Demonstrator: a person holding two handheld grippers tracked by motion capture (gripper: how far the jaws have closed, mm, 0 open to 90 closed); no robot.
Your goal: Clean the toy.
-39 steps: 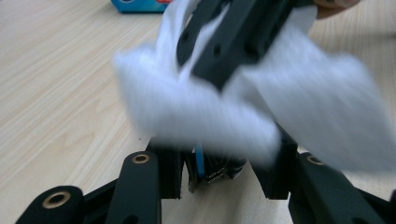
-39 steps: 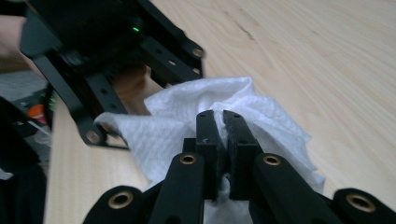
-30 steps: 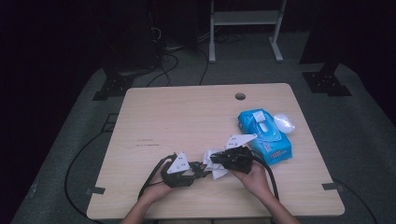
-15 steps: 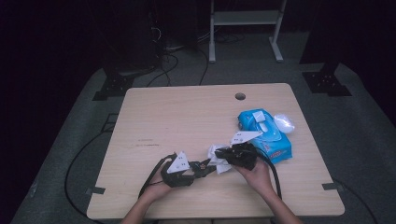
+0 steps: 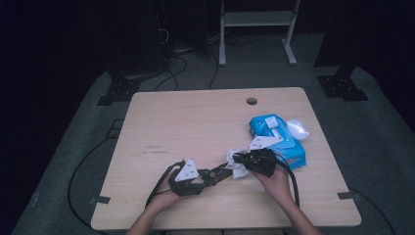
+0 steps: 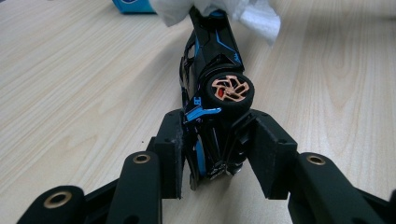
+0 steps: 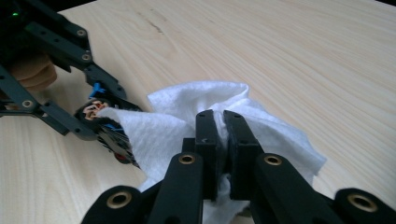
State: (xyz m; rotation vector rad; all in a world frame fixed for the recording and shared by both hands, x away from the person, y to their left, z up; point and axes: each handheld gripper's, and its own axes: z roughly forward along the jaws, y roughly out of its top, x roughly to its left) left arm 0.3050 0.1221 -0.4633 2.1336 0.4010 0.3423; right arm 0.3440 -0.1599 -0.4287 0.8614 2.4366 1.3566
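Down at the near edge of the bench (image 5: 161,112) the person has both claws working close together. The left claw (image 6: 217,149) is clamped on a small black toy car (image 6: 212,56) with blue trim; its two black jaws press on the car's rear end from either side, just behind a wheel with a copper-coloured rim. The car is turned on its side and juts straight out ahead of this claw, nose pointing away from it. In the high view the same claw (image 5: 208,175) sits low on the bench with the car reaching out from its tips toward the other hand.

The right claw (image 7: 223,140) has its jaws drawn nearly together, pinching a bunched white wipe (image 7: 187,116) between them. The wipe billows out ahead of and to both sides of the tips, and its far edge is draped over the front of the car (image 7: 112,135), so the two claws meet at that spot. From above, the right claw (image 5: 240,159) and the crumpled wipe (image 5: 236,164) lie just ahead of the left claw's tips.

Just behind the right claw, touching or nearly touching it, lies a blue pack of wipes (image 5: 276,139) with a white flap on top, and a small clear plastic piece (image 5: 297,128) rests beside the pack's far corner.
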